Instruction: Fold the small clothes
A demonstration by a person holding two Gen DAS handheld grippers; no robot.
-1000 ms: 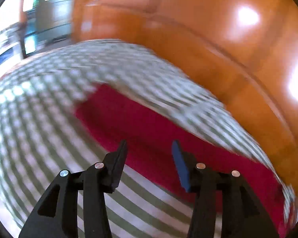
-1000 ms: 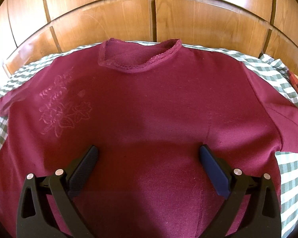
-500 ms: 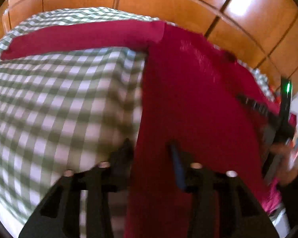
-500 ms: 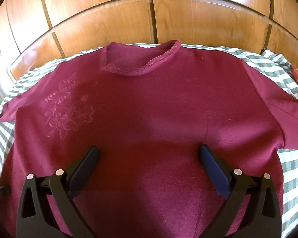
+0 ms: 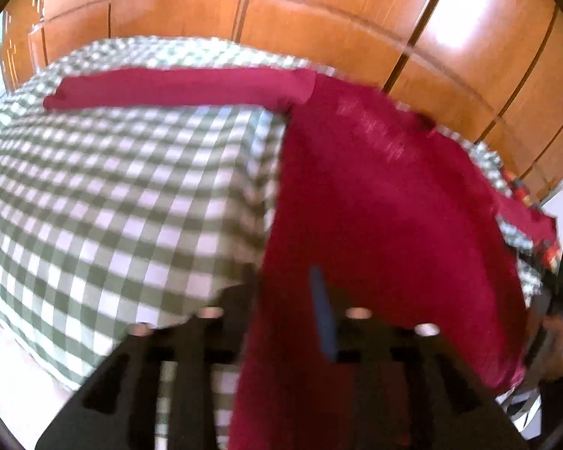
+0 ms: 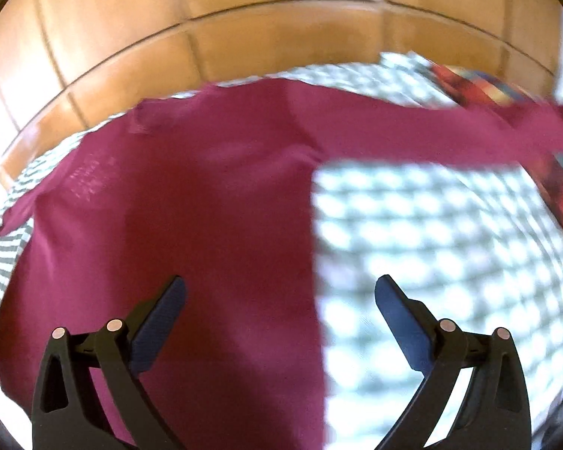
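Left view only: left sleeve point(image 5: 180, 88) is seen stretched flat along the far edge of the checked cloth point(image 5: 105, 202); right gripper point(image 5: 559, 285) is glimpsed at the frame's right edge.
Right view only: right sleeve point(image 6: 450, 133) is laid out to the right; a faint print point(image 6: 88, 180) is seen on the chest.
Shirt point(image 6: 191, 225): spread flat on the cloth, collar towards the wood panels point(image 6: 244, 41), long axis hem-to-collar.
Left gripper point(image 5: 283, 292): jaws opening; shirt's side edge is seen between the fingers, grip cannot be told.
Right gripper: jaws spread wide over shirt edge and cloth, nothing held.
Unclear: both views blurred; hem cut off; collar smeared.
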